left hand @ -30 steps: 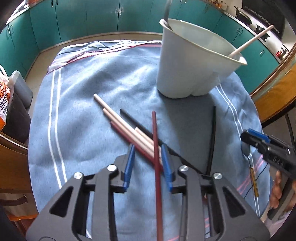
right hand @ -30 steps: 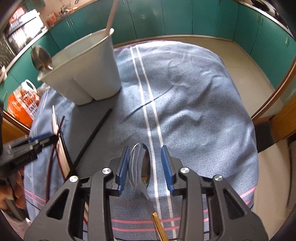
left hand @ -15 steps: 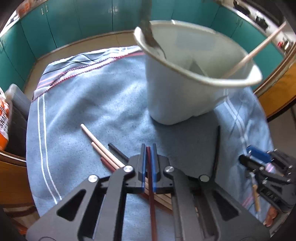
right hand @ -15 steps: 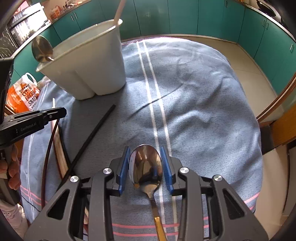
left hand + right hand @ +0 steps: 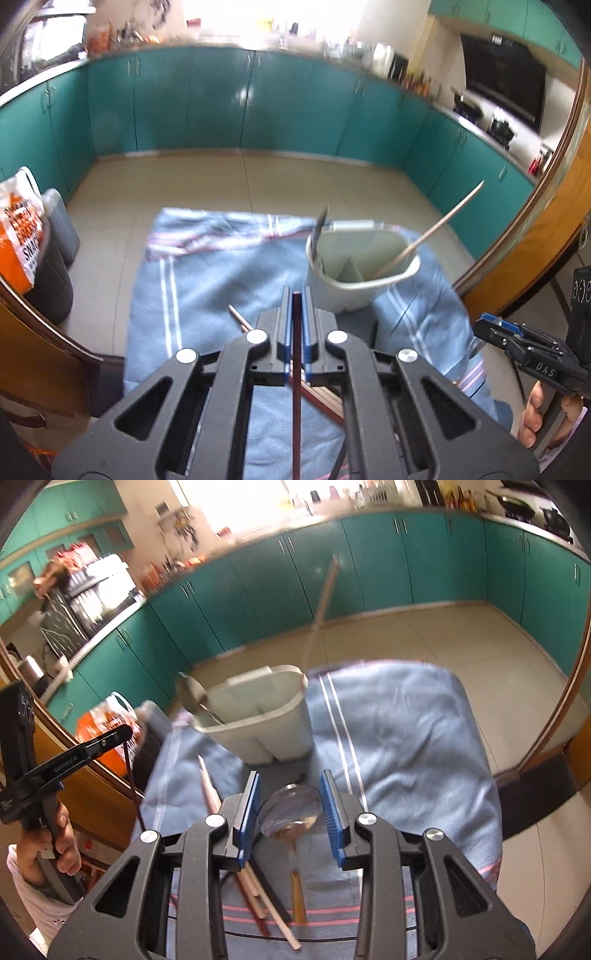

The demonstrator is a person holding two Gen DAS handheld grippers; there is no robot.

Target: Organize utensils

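Left gripper [image 5: 294, 332] clamps a dark red chopstick [image 5: 295, 406]; tip it upright over the white divided plastic holder [image 5: 360, 273]; right gripper [image 5: 290, 808], jaws spread, frames a steel spoon [image 5: 290, 812] loosely.

The loose pile of wooden and dark-red chopsticks [image 5: 317, 395] on the blue striped cloth is mostly hidden behind the black left tool [image 5: 294, 332], only one pale tip showing. The thin dark-red chopstick [image 5: 296, 424] runs off the picture's bottom edge. In the right wrist view, the gold-handled steel spoon [image 5: 291, 818] is smeared by blur.
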